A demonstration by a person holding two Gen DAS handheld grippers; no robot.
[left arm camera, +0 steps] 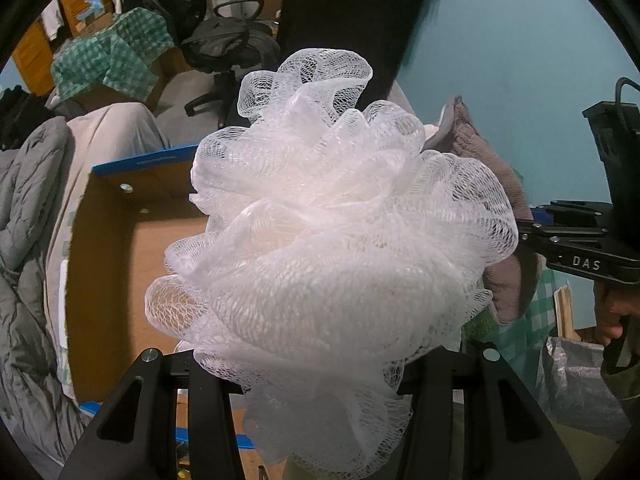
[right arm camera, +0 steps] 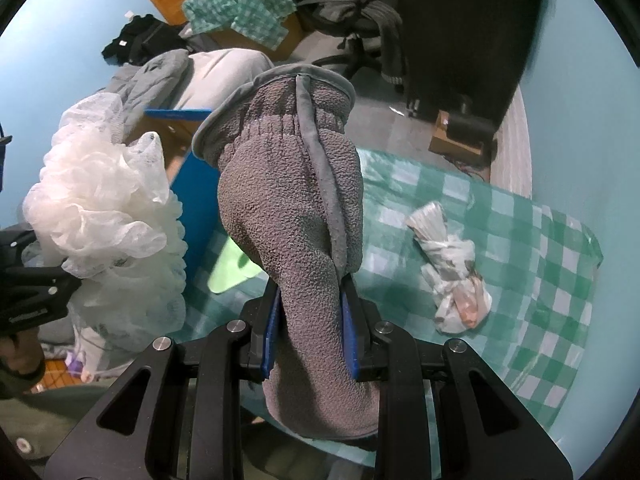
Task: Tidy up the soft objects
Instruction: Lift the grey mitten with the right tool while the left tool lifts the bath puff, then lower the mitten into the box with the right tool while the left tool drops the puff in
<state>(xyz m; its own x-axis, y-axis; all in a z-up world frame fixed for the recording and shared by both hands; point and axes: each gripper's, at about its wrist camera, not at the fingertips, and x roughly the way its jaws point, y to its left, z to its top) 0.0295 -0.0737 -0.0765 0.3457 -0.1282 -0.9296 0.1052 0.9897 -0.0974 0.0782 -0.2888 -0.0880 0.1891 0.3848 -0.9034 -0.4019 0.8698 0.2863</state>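
Observation:
A white mesh bath sponge fills the left wrist view, and my left gripper is shut on its lower part; the fingertips are hidden under the mesh. The same sponge shows at the left of the right wrist view. My right gripper is shut on a grey fleece glove, its blue pads pressing the glove's lower part while the cuff stands up. In the left wrist view the glove peeks out behind the sponge, with the right gripper's body at the right edge.
An open cardboard box with blue edges lies below the sponge at left. A green checked cloth covers the surface under the glove, with a knotted plastic bag on it. Grey bedding, an office chair and clutter lie behind.

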